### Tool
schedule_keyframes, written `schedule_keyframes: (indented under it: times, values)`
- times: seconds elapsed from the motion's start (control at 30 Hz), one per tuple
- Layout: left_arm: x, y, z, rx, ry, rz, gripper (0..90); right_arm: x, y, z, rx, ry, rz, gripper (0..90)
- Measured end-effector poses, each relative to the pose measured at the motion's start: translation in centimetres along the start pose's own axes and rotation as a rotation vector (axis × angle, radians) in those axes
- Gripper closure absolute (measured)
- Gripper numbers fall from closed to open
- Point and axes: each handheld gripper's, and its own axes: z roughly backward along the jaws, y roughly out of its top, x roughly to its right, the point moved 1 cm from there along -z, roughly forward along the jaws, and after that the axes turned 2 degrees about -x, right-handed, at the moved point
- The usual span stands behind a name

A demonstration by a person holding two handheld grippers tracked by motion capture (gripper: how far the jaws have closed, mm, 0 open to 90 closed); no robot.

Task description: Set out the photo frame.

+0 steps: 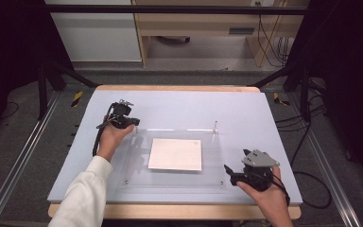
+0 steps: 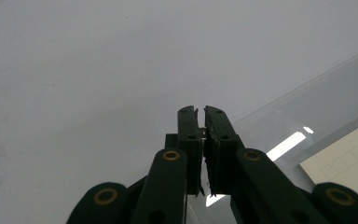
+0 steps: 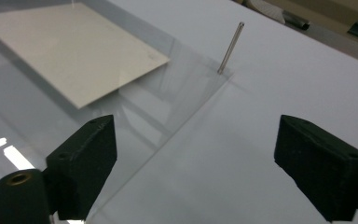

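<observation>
A clear acrylic plate (image 1: 170, 182) lies flat on the pale grey table (image 1: 246, 109), with a white square sheet (image 1: 175, 154) at its middle. A thin metal pin (image 1: 215, 126) stands upright at the plate's far right corner. My left gripper (image 1: 131, 123) sits at the plate's far left corner; in the left gripper view its jaws (image 2: 200, 112) are shut with nothing visible between them, beside the plate's edge (image 2: 317, 107). My right gripper (image 1: 229, 174) is by the plate's near right corner, open and empty (image 3: 196, 140), facing the pin (image 3: 230, 46) and the sheet (image 3: 74, 51).
The grey board rests on a wooden tabletop whose front edge (image 1: 170, 211) shows below it. Black frame posts (image 1: 45, 90) and cables (image 1: 307, 142) flank the table. Wooden furniture (image 1: 194, 23) stands beyond the far edge.
</observation>
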Motion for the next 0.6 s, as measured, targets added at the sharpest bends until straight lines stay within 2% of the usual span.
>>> schedule_keyframes:
  times: [0.13, 0.2, 0.37, 0.43, 0.6]
  values:
    - [0.0, 0.0, 0.0, -0.001, 0.002, 0.000, 85.1, -1.2, -2.1, 1.7, 0.009, 0.029, 0.062, 10.6]
    - [0.0, 0.0, 0.0, -0.008, 0.003, -0.002, 85.1, -2.1, -3.1, 2.2, -0.006, 0.029, 0.102, 11.4]
    - [0.1, 0.0, -0.1, -0.009, 0.008, -0.002, 85.1, -3.1, -3.8, 2.0, -0.016, 0.038, 0.135, 12.4]
    - [0.1, 0.0, -0.1, -0.009, 0.008, 0.000, 85.0, -3.7, -4.3, 1.6, -0.032, 0.038, 0.162, 13.3]
    - [0.0, 0.1, -0.1, -0.012, 0.001, 0.005, 85.0, -4.1, -4.6, 1.0, -0.049, 0.032, 0.176, 14.8]
